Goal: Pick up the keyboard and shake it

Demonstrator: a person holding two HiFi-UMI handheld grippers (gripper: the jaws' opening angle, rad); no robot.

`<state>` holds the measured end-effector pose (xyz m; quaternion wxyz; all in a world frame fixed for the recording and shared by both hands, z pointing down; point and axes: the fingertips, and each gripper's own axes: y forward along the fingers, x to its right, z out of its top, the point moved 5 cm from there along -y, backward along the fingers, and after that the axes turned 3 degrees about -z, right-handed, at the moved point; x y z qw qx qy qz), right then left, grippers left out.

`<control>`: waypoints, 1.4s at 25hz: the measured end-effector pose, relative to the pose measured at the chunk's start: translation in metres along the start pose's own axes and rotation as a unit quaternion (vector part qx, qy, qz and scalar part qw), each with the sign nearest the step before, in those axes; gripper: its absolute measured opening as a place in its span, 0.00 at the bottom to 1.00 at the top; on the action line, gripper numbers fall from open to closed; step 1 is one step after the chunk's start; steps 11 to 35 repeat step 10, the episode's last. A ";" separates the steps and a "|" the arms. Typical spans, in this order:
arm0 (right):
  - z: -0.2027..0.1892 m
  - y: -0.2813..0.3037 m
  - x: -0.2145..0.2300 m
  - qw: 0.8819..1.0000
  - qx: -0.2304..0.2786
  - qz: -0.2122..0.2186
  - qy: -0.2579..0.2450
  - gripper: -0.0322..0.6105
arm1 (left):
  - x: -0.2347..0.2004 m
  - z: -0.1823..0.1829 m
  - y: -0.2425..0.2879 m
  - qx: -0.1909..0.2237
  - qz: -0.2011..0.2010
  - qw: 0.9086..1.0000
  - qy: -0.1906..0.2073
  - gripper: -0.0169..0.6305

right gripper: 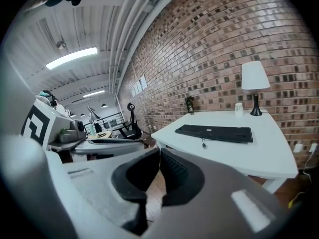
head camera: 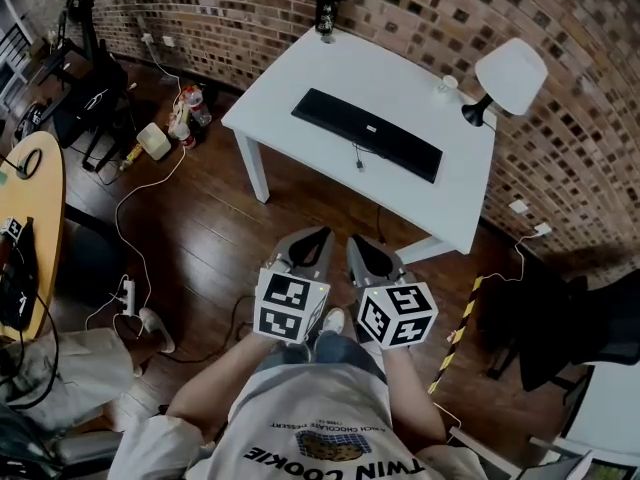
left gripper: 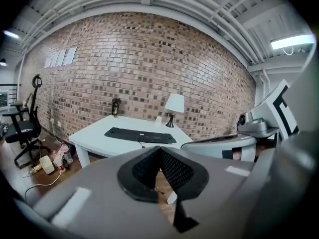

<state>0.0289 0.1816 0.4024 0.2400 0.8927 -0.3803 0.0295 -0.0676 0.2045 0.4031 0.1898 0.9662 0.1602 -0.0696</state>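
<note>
A long black keyboard (head camera: 366, 134) lies flat on the white table (head camera: 290, 93), its short cable trailing toward the near edge. It also shows in the left gripper view as the keyboard (left gripper: 140, 135) and in the right gripper view as the keyboard (right gripper: 215, 132). My left gripper (head camera: 318, 238) and right gripper (head camera: 358, 244) hang side by side over the wooden floor, well short of the table. Both are shut with nothing between the jaws. Neither touches the keyboard.
A white lamp (head camera: 508, 78) and a small white cup (head camera: 448, 84) stand at the table's right end, a dark bottle (head camera: 327, 13) at its far edge. Cables, bottles and a bag (head camera: 155, 141) litter the floor on the left. A black chair (head camera: 570, 328) sits right.
</note>
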 end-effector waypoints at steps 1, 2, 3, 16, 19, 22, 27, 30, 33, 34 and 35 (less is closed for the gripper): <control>0.000 -0.001 -0.002 1.000 0.000 0.000 -0.001 0.06 | 0.002 0.000 -0.001 0.000 0.000 1.000 0.001 0.04; -0.001 -0.002 -0.003 1.000 0.000 0.001 -0.003 0.06 | 0.003 -0.001 -0.003 -0.001 0.000 1.000 0.001 0.04; -0.001 -0.004 -0.004 1.000 0.000 0.002 -0.005 0.06 | 0.006 -0.001 -0.004 -0.002 0.001 1.000 0.003 0.04; -0.005 -0.020 -0.007 1.000 0.007 0.012 -0.014 0.06 | 0.023 -0.007 -0.010 0.002 0.008 1.000 0.007 0.04; -0.005 -0.020 -0.007 1.000 0.007 0.012 -0.014 0.06 | 0.023 -0.007 -0.010 0.002 0.008 1.000 0.007 0.04; -0.005 -0.020 -0.007 1.000 0.007 0.012 -0.014 0.06 | 0.023 -0.007 -0.010 0.002 0.008 1.000 0.007 0.04; -0.005 -0.020 -0.007 1.000 0.007 0.012 -0.014 0.06 | 0.023 -0.007 -0.010 0.002 0.008 1.000 0.007 0.04; -0.005 -0.020 -0.007 1.000 0.007 0.012 -0.014 0.06 | 0.023 -0.007 -0.010 0.002 0.008 1.000 0.007 0.04; -0.005 -0.020 -0.007 1.000 0.007 0.012 -0.014 0.06 | 0.023 -0.007 -0.010 0.002 0.008 1.000 0.007 0.04; -0.005 -0.020 -0.007 1.000 0.007 0.012 -0.014 0.06 | 0.023 -0.007 -0.010 0.002 0.008 1.000 0.007 0.04; -0.005 -0.020 -0.007 1.000 0.007 0.012 -0.014 0.06 | 0.023 -0.007 -0.010 0.002 0.008 1.000 0.007 0.04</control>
